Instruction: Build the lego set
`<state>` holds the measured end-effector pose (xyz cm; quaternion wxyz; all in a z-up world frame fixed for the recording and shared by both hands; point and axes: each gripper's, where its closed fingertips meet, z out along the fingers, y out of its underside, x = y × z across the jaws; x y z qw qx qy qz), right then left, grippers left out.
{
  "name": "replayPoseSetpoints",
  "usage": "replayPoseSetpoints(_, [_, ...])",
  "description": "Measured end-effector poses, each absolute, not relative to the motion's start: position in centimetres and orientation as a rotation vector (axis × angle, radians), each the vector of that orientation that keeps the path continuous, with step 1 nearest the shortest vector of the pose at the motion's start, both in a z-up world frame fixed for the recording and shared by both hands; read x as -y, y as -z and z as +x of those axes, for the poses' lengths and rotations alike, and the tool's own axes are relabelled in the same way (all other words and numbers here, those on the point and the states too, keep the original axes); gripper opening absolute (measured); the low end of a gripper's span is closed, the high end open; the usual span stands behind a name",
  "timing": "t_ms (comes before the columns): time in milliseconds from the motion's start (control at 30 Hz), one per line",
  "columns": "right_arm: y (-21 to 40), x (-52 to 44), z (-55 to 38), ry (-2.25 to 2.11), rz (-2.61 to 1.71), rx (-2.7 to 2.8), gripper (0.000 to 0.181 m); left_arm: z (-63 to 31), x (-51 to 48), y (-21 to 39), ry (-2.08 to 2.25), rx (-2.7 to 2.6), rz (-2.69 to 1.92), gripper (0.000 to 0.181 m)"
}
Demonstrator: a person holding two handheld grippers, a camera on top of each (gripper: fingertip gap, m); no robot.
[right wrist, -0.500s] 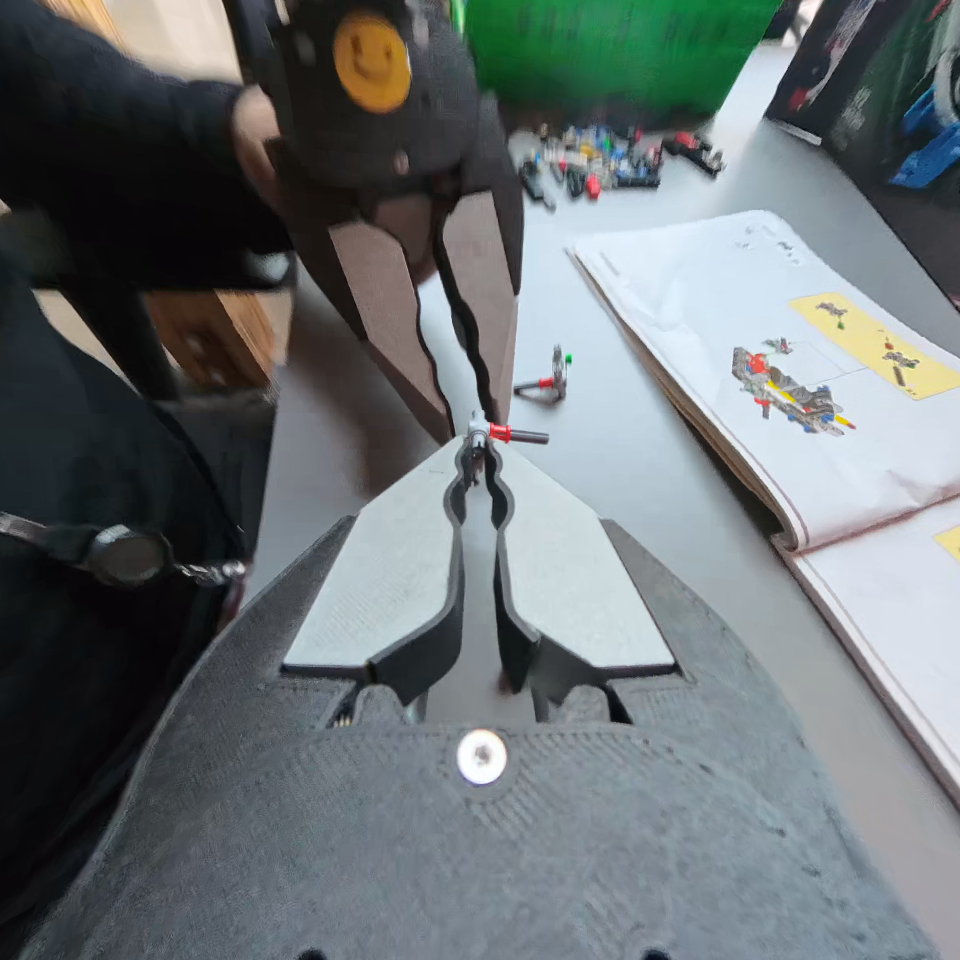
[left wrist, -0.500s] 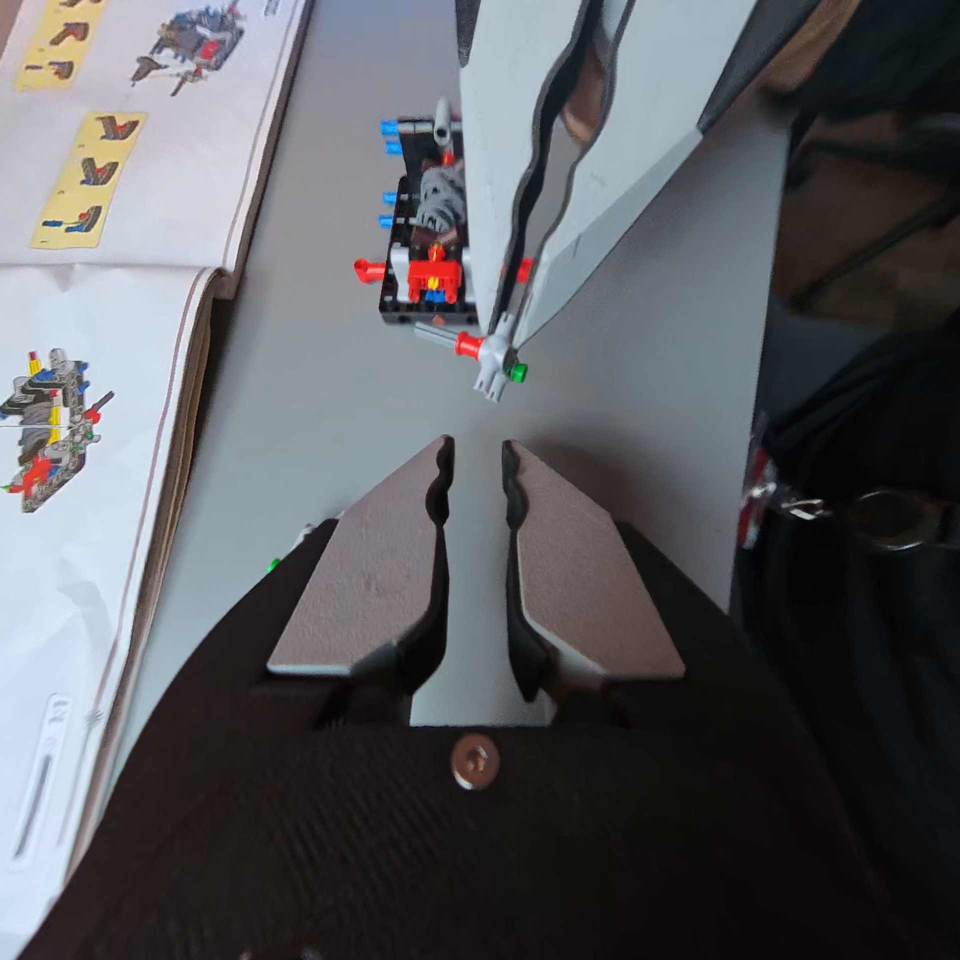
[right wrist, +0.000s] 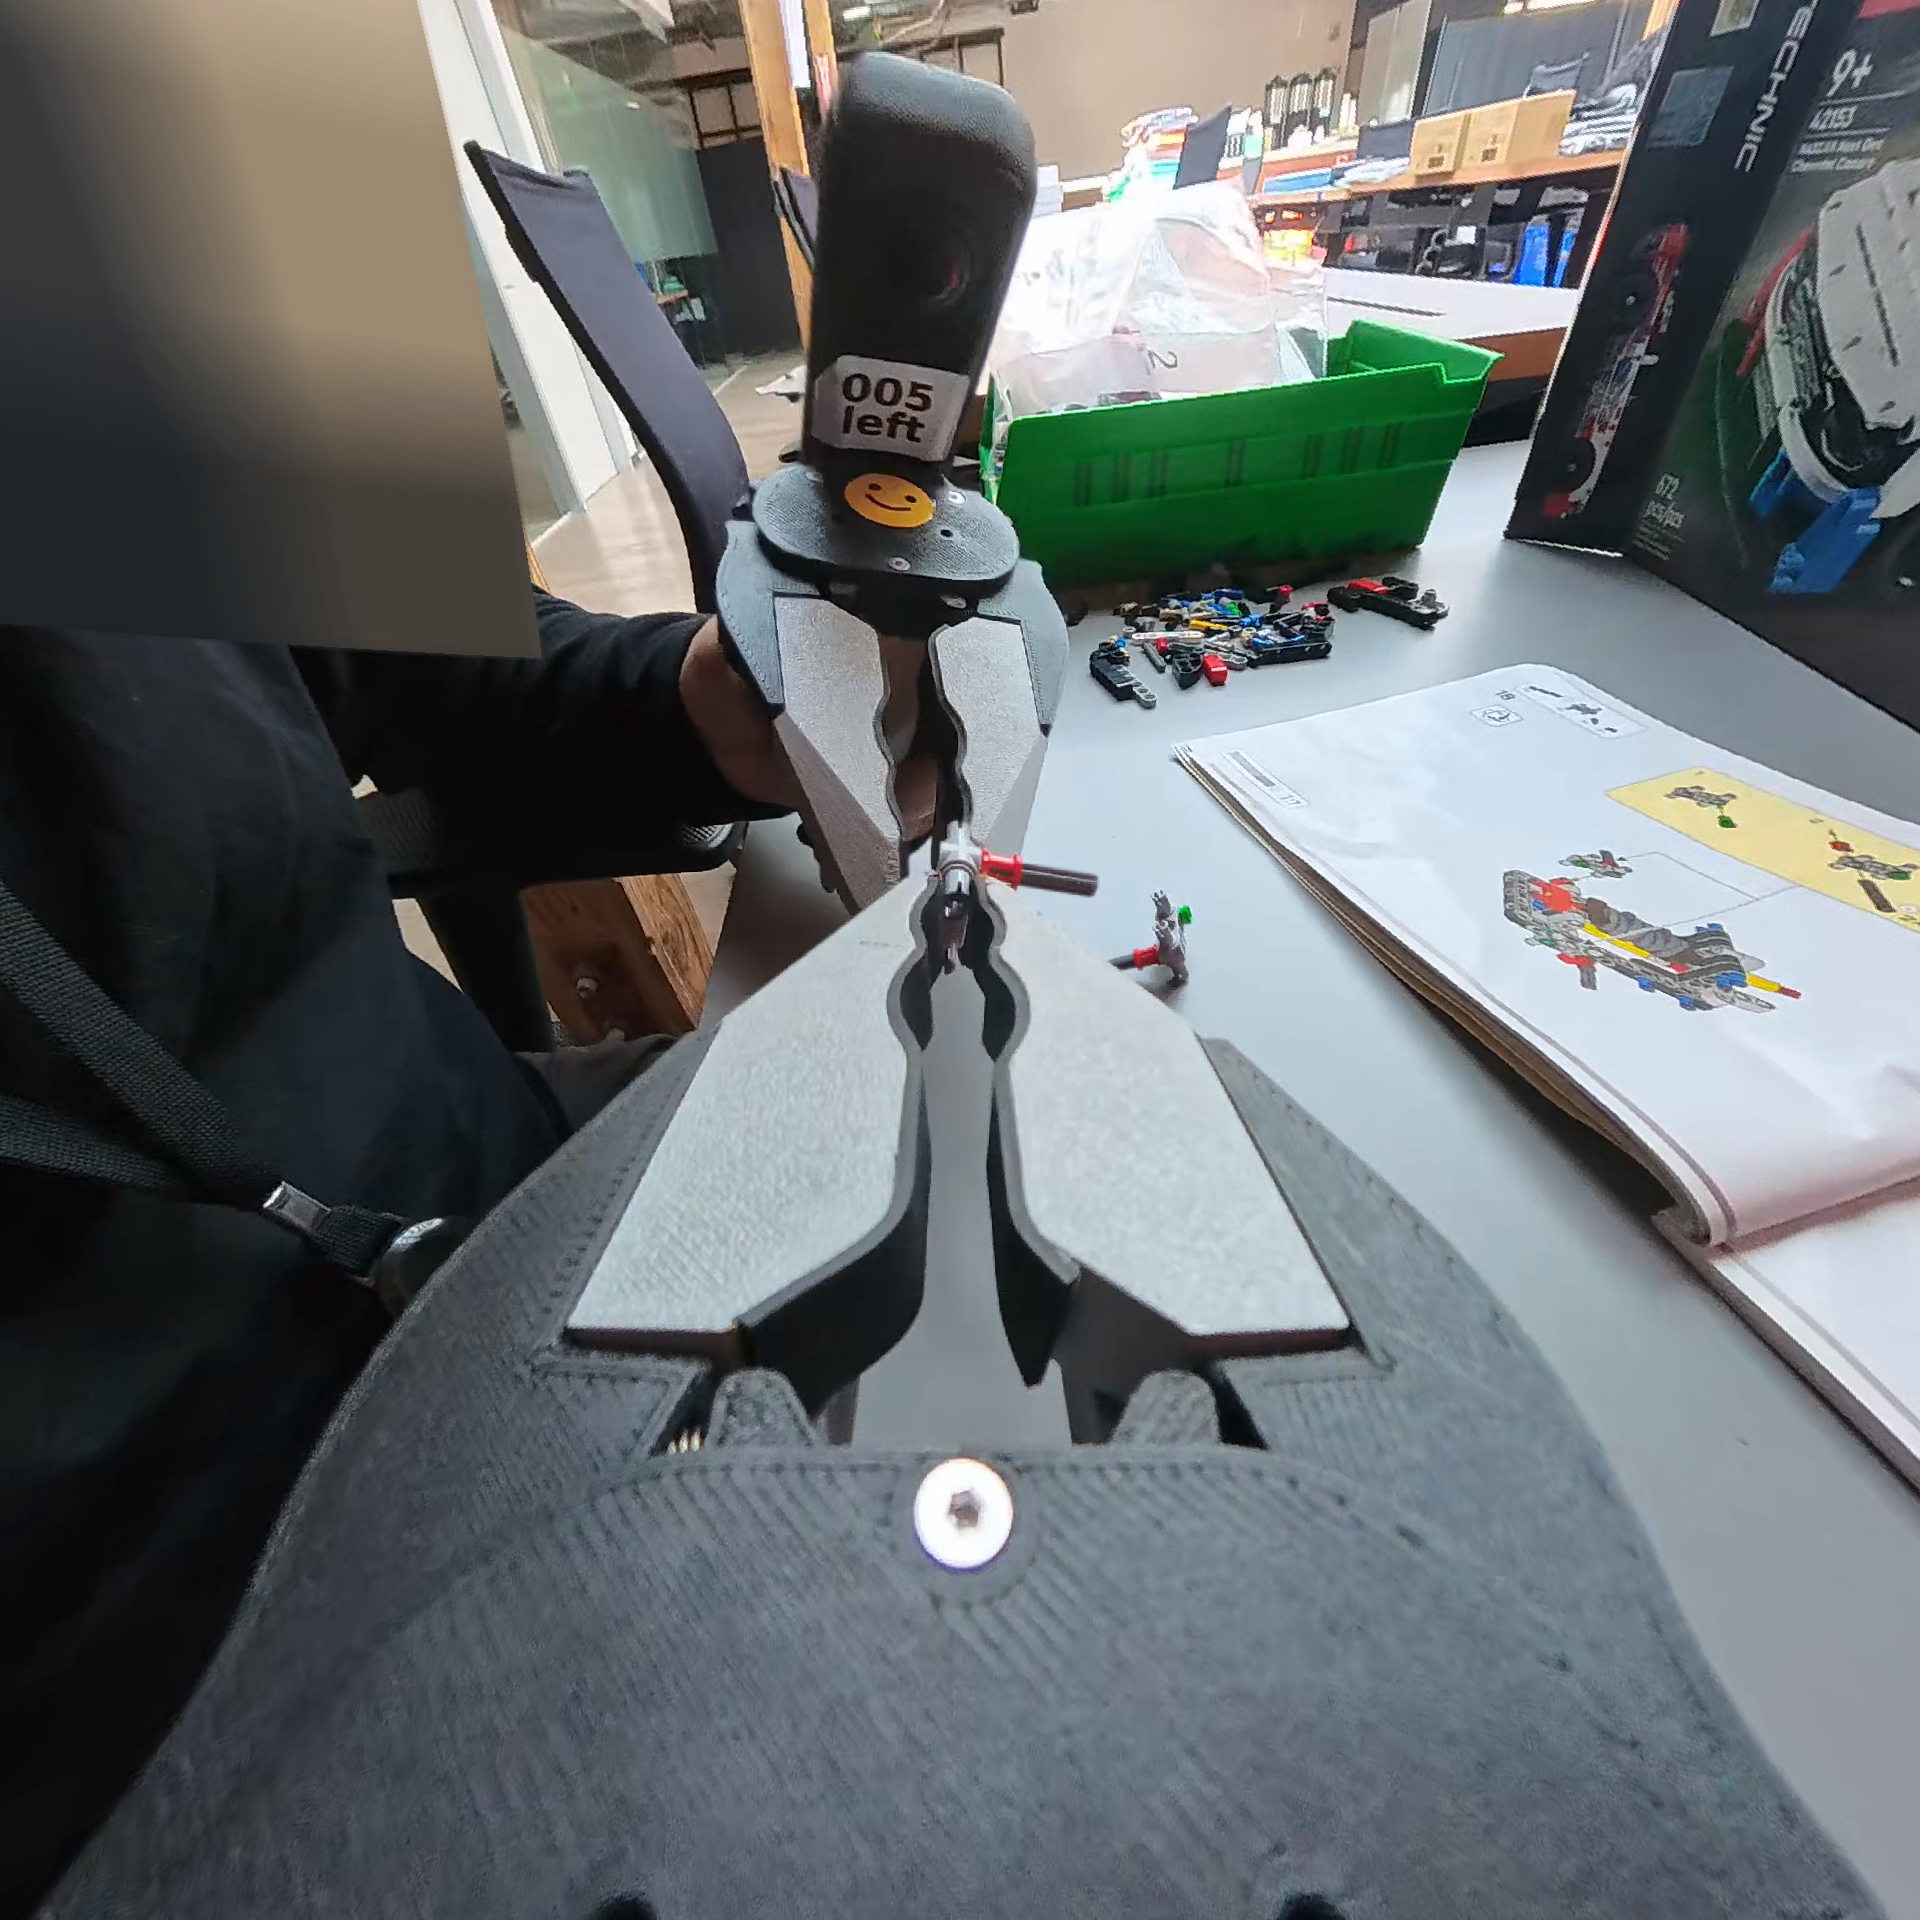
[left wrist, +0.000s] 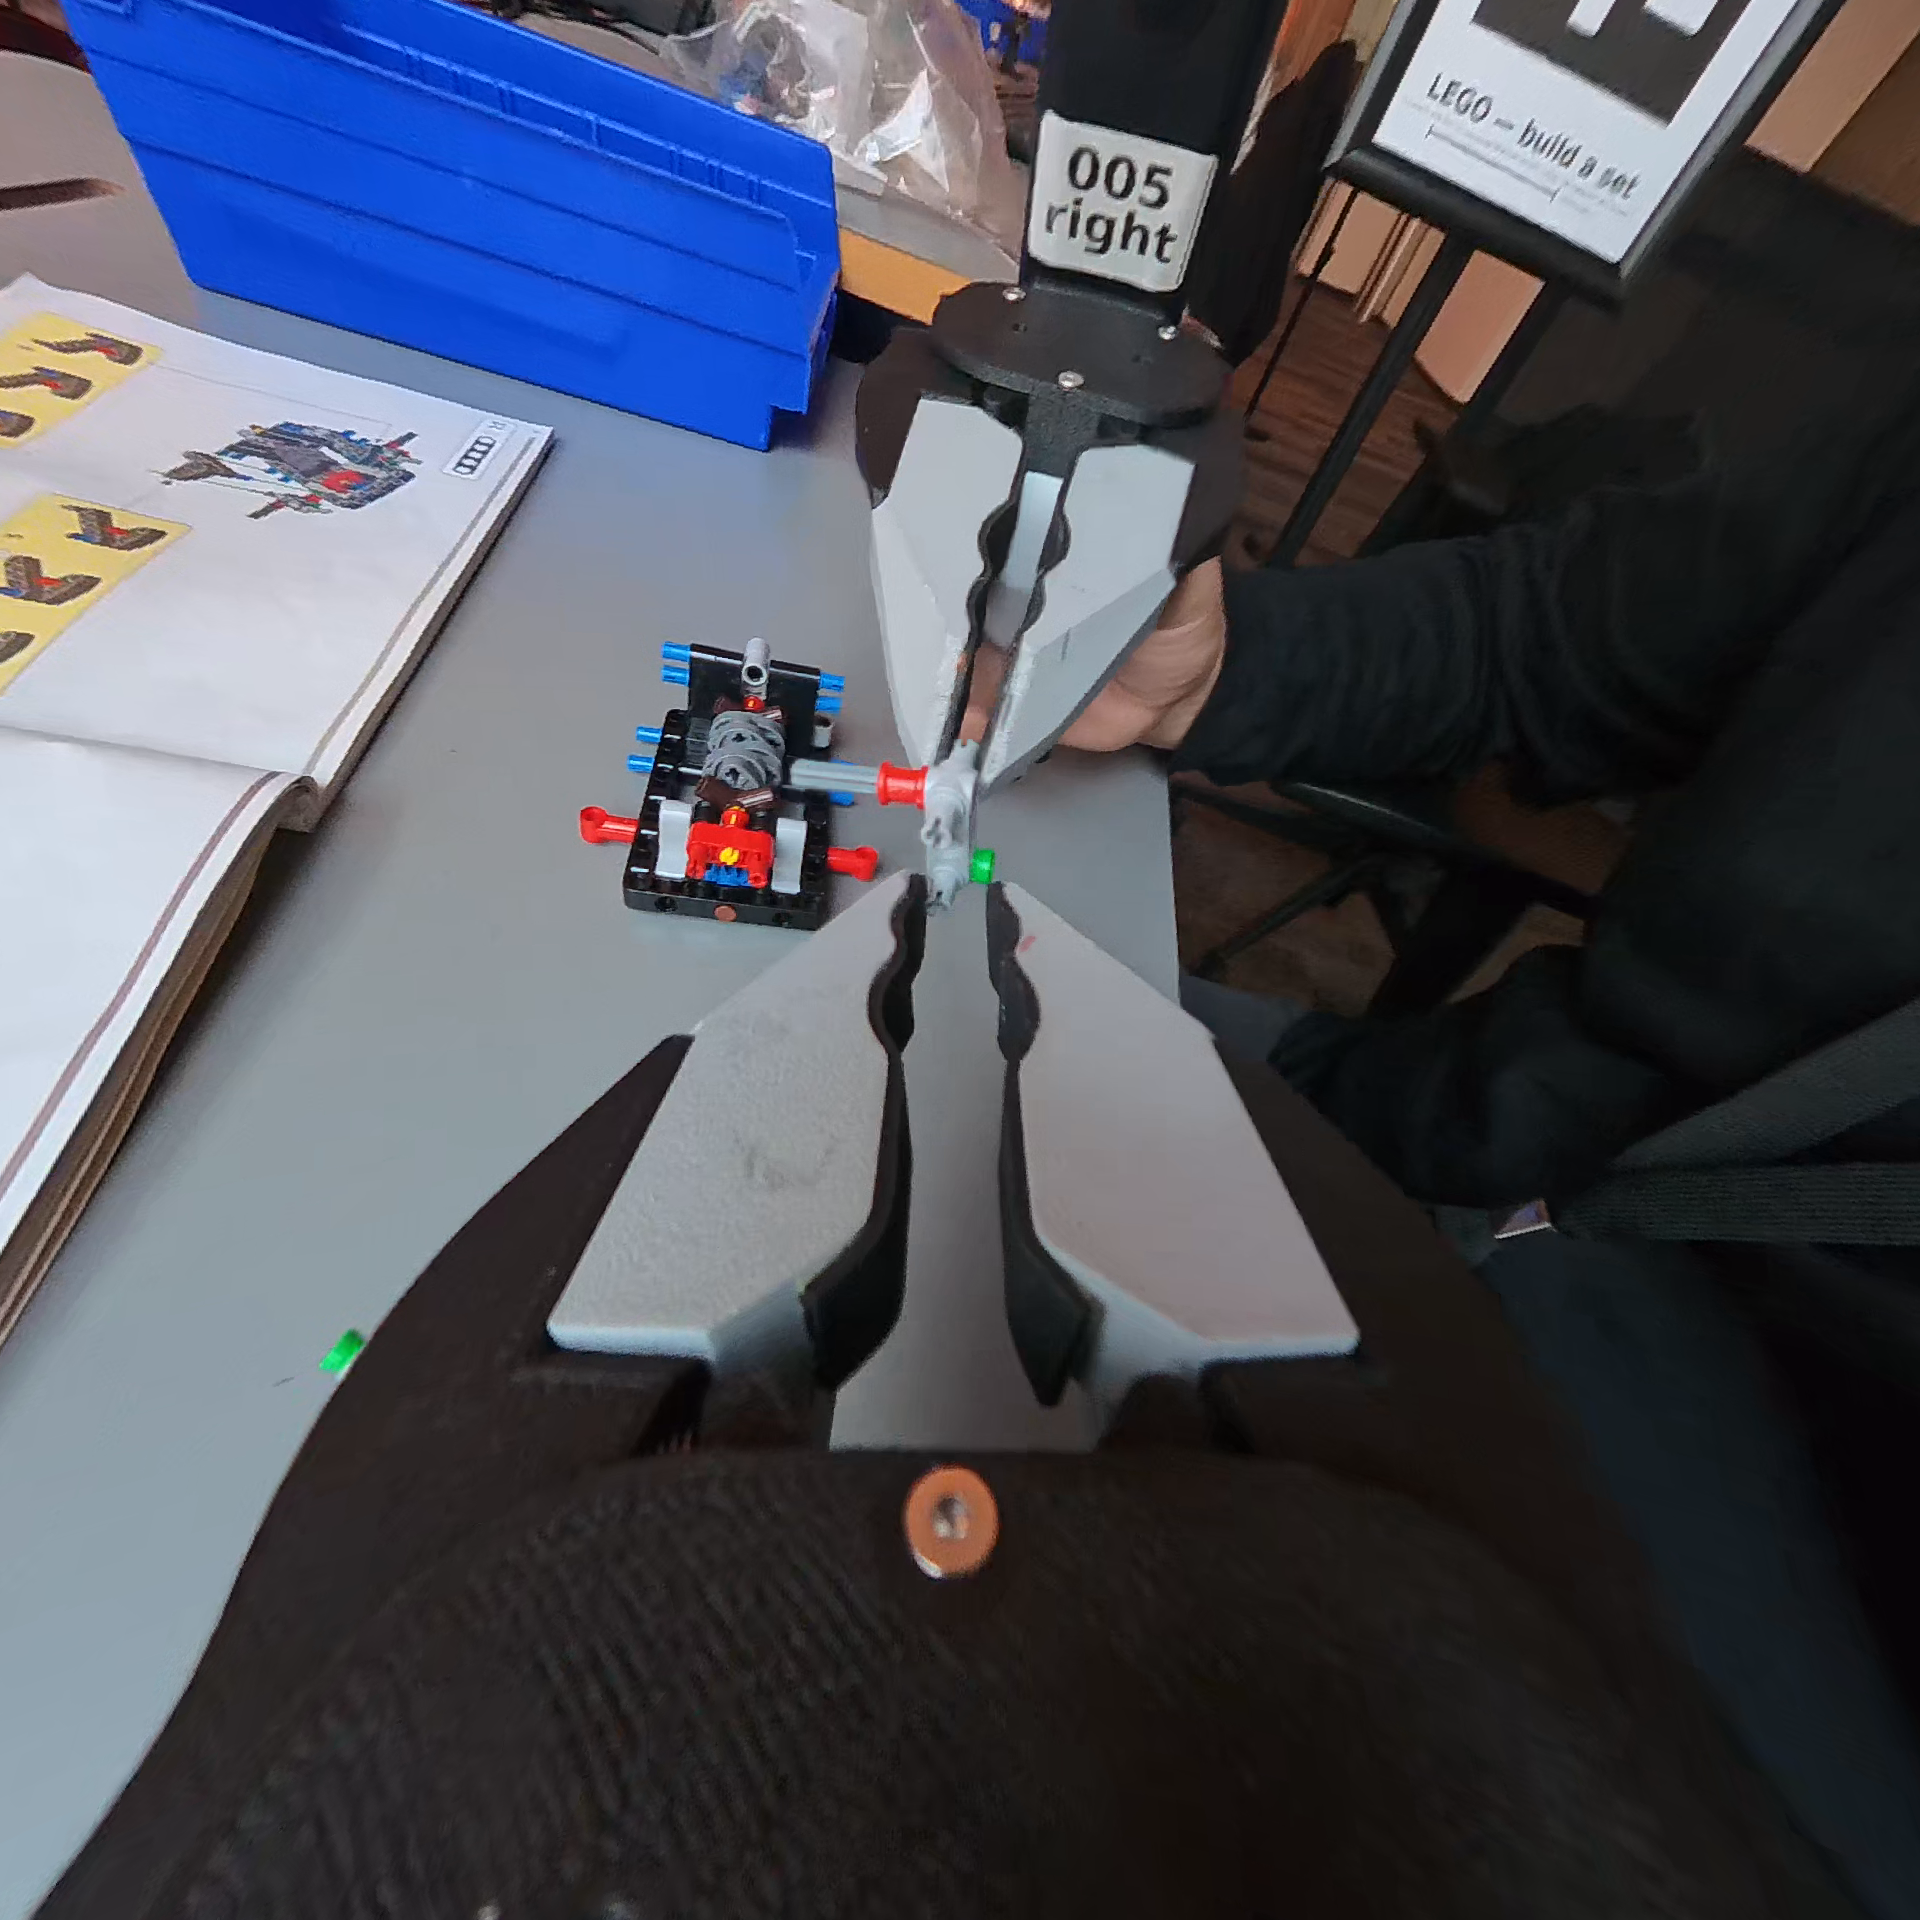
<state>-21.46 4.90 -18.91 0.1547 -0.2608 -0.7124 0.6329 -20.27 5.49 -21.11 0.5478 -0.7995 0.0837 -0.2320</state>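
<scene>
Above the grey bench (left wrist: 436,1039), we keep the right hand-held gripper (right wrist: 951,914) clenched on the small axle-and-connector piece (left wrist: 940,805), held clear of the chassis (left wrist: 732,800), so the parted, empty left hand-held gripper (left wrist: 948,891) can take its lower end.

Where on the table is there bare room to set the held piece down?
Bare grey table lies between the instruction booklet and the black frame assembly, and nearer the left gripper. Crowded: the loose parts pile before the green bin.
</scene>
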Motion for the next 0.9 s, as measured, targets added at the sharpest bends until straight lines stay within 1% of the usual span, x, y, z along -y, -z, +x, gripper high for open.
replayPoseSetpoints(133, [18.5,-5.0,-21.1,-1.864,-0.727,2.026,0.001,-20.0,-5.2,20.2,0.667,-0.18,-1.825,0.007])
replayPoseSetpoints(167, [18.4,-5.0,-21.0,-1.872,-0.713,2.025,0.001,-20.0,-5.1,20.0,0.692,-0.175,-1.809,0.004])
replayPoseSetpoints(367, [18.4,-5.0,-21.0,-1.872,-0.694,2.019,0.001,-20.1,-5.0,19.9,0.734,-0.172,-1.789,0.004])
replayPoseSetpoints(400, [18.4,-5.0,-21.0,-1.875,-0.692,2.019,0.001,-20.2,-5.1,20.0,0.735,-0.171,-1.791,0.005])
replayPoseSetpoints(500, [18.5,-5.0,-21.1,-1.882,-0.694,2.017,0.001,-20.7,-5.4,20.5,0.716,-0.155,-1.807,0.016])
replayPoseSetpoints(567, [18.6,-5.1,-21.2,-1.873,-0.698,2.013,0.001,-20.8,-5.5,20.6,0.69,-0.156,-1.812,0.017])
replayPoseSetpoints(733, [18.8,-5.3,-21.6,-1.841,-0.695,2.009,0.001,-20.6,-5.5,20.5,0.595,-0.234,-1.801,0.008])
replayPoseSetpoints(900, [18.9,-5.5,-21.7,-1.876,-0.701,2.005,0.001,-20.7,-5.6,20.4,0.616,-0.235,-1.785,0.008])
